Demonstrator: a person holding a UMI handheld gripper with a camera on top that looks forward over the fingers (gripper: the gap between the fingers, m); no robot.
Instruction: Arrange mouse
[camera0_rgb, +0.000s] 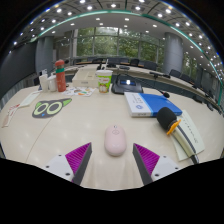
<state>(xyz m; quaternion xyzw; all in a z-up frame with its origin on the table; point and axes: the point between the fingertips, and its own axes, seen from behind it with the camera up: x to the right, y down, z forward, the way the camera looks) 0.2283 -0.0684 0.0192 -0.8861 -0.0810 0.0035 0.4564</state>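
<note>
Right now the gripper hangs low over a pale table, its two fingers spread wide apart, each showing a magenta pad on its inner face. Nothing is held between them. The mouse, a light pinkish-white one, sits on the table just ahead of the fingertips, roughly centred on the gap between them and apart from both pads (it rests on the table itself, not in any grip).

Beyond the mouse, further back on the table, stands a paper cup with a green band. To the left of it a red bottle stands upright, with a couple of smaller pale containers just beside it. Nearer on that side lies a flat sheet printed with dark oval shapes. To the right of the mouse is a blue-covered book, and closer to the right finger a dark object with an orange part touching it; what it is cannot be told. A dark laptop sits behind the book. Ceiling lights and large windows fill the background.
</note>
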